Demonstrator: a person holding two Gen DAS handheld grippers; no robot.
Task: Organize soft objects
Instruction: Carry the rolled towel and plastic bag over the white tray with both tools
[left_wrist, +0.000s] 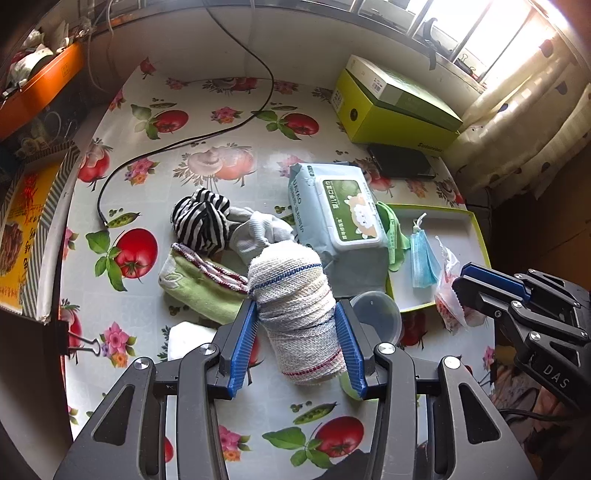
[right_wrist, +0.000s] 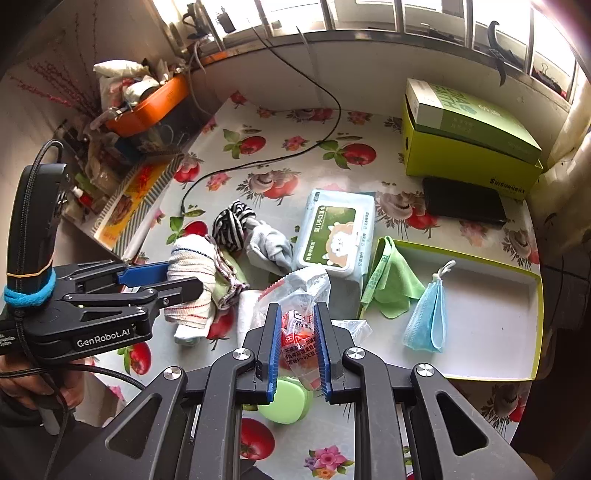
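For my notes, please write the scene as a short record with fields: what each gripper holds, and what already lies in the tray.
left gripper: shut on rolled cloth
right gripper: shut on plastic packet
tray: holds blue face mask; green cloth hangs over its left edge
table: striped sock, wet wipes pack

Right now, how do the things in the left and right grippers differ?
The left gripper clamps a thick rolled white cloth with jaws wide; the right gripper pinches a thin, crinkled clear plastic packet with jaws narrow. The cloth is opaque woven fabric; the packet shows red print. Both are soft and lifted above the table.
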